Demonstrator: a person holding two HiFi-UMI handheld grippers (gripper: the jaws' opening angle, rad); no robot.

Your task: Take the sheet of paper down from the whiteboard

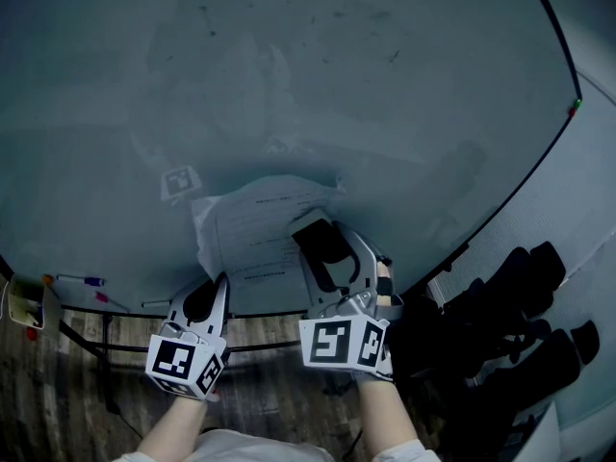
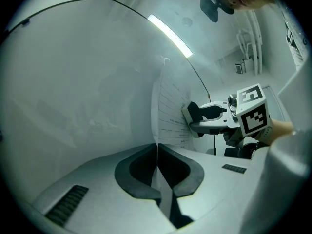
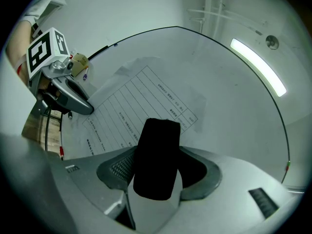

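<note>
Sheet of paper [image 1: 252, 227] is still up on the whiteboard [image 1: 289, 75], low down near the bottom edge. It looks a bit rumpled along its left side.

Left gripper [image 1: 219, 283] is at the paper's lower left corner. In the left gripper view the jaws are squeezed together with the thin edge of the sheet pinched right between them, and the rest of the page runs up and away from the pads along the board.

Right gripper [image 1: 332, 253] is over the right part of the page. Its jaws are closed around a black block [image 3: 157, 152], could be an eraser or a magnet holder, can't really tell. The block's far end sits against the printed sheet, and the left gripper view shows that end flat on the paper too.

The two grippers are near each other, left one lower and off to the side. Both marker cubes face the head camera, with the person's bare forearms below them.

Other stuff: a marker pen [image 1: 92, 281] lying on the board's ledge at far left, wood-look floor [image 1: 58, 402] underneath, some dark shapes off to the right I can't identify, and a long ceiling light [image 3: 258, 67] in the right gripper view.
</note>
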